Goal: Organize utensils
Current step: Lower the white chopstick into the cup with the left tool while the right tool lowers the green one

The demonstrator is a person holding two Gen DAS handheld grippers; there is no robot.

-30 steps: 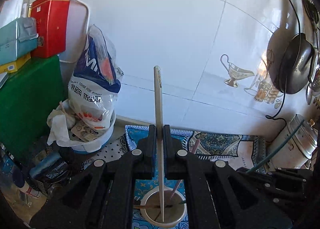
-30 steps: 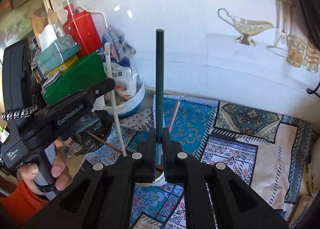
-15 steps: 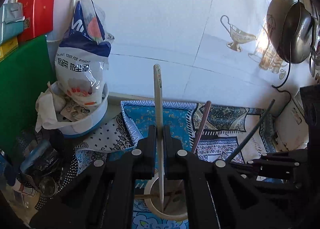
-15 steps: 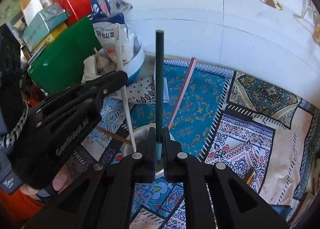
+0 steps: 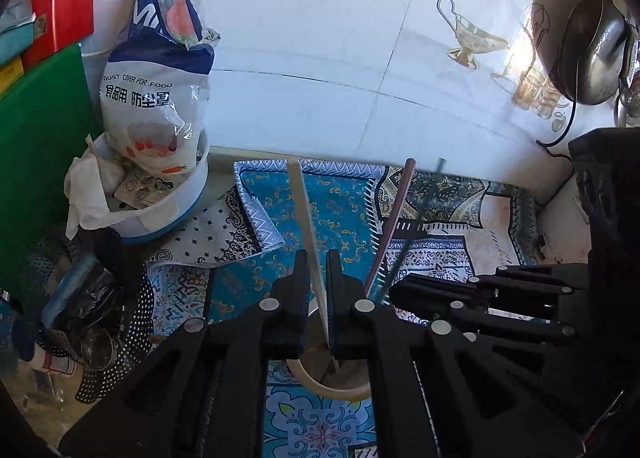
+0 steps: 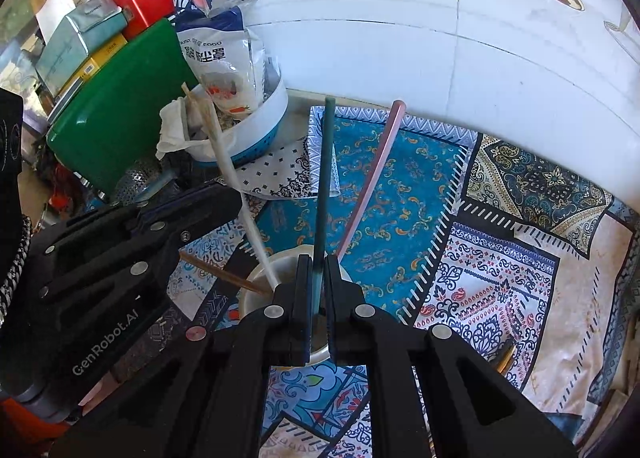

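My left gripper (image 5: 317, 258) stands just above a round white cup (image 5: 332, 388). A cream-white chopstick (image 5: 306, 217) leans between its slightly parted jaws, its tip down in the cup. My right gripper (image 6: 316, 262) is shut on a dark green chopstick (image 6: 323, 177) whose lower end is in the same cup (image 6: 256, 290). A pink chopstick (image 6: 372, 173) and a brown one (image 6: 216, 272) stand in the cup too. The white chopstick (image 6: 236, 193) and the left gripper body (image 6: 120, 242) show in the right wrist view; the right gripper body (image 5: 500, 298) shows in the left wrist view.
A patterned blue cloth (image 6: 400, 185) covers the counter against a white tiled wall (image 5: 320, 37). A white-and-blue basin with a food-cover bag (image 5: 156, 97) and a green board (image 5: 36, 129) stand at left. A dark pan (image 5: 592, 53) hangs at right.
Both grippers have lowered toward the cup with their chopsticks. The white chopstick now leans left in loosened left jaws. The green chopstick's tip has gone into the cup.
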